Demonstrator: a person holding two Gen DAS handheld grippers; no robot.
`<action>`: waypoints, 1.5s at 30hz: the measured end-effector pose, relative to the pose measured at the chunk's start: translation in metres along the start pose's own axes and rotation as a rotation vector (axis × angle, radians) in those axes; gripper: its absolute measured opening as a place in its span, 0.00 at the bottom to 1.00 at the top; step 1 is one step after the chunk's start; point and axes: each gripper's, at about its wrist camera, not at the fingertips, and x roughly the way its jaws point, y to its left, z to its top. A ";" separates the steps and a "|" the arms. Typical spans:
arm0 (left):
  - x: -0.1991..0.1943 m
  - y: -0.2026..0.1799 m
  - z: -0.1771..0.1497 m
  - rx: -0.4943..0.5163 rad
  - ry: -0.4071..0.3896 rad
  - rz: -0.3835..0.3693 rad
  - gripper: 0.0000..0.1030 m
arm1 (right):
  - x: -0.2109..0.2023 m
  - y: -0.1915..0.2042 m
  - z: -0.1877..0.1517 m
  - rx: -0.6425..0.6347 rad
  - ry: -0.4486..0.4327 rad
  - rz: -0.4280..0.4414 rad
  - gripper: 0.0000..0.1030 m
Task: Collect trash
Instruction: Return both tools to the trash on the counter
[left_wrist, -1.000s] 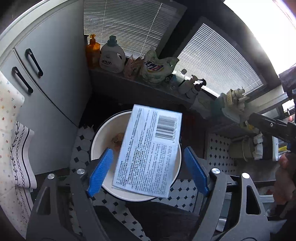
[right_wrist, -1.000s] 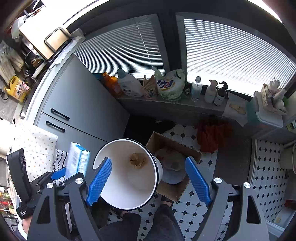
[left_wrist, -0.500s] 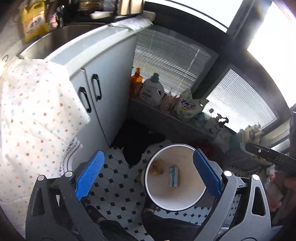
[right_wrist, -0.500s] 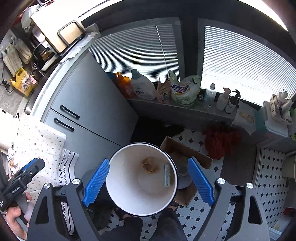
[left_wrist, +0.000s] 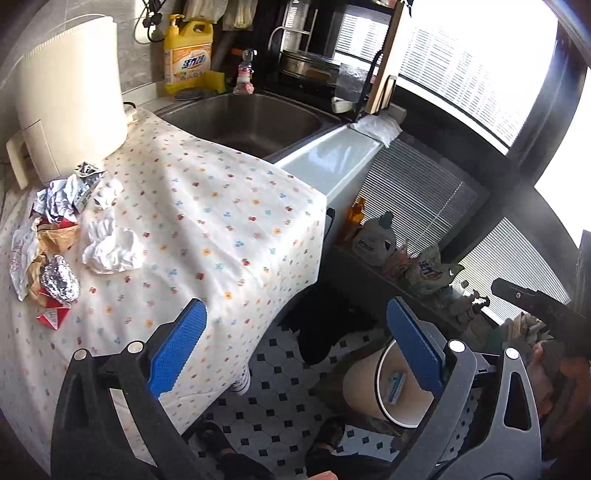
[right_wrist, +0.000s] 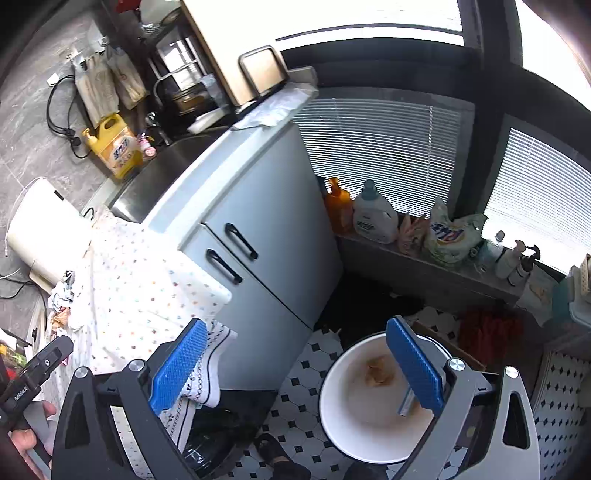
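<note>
A white bin (right_wrist: 340, 413) stands on the tiled floor; it also shows in the left wrist view (left_wrist: 369, 395). Inside lie a light blue box (left_wrist: 395, 387) and a brown scrap (right_wrist: 376, 371). A pile of trash sits on the dotted tablecloth at the left: crumpled white paper (left_wrist: 110, 247), a foil ball (left_wrist: 59, 282), brown paper (left_wrist: 55, 236), a red carton piece (left_wrist: 51, 317). My left gripper (left_wrist: 295, 354) is open and empty above the table's edge. My right gripper (right_wrist: 295, 369) is open and empty above the floor beside the bin.
A white appliance (left_wrist: 70, 92) stands at the table's back left. A steel sink (left_wrist: 240, 118) and a yellow detergent bottle (left_wrist: 188, 55) lie beyond. A grey cabinet (right_wrist: 266, 240) faces the floor. Bottles line the window ledge (right_wrist: 373, 218). A cardboard box (right_wrist: 454, 347) sits behind the bin.
The blue box left my left gripper and now lies in the bin. My left gripper swung up and left toward the table. My right gripper turned left too.
</note>
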 end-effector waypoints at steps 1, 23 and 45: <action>-0.004 0.010 0.001 -0.008 -0.011 0.008 0.94 | 0.001 0.013 0.000 -0.013 -0.005 0.009 0.92; -0.069 0.223 0.000 -0.238 -0.173 0.133 0.94 | 0.017 0.240 -0.025 -0.350 -0.071 0.179 0.92; -0.005 0.340 0.003 -0.417 -0.014 -0.003 0.21 | 0.053 0.312 -0.070 -0.382 0.069 0.128 0.77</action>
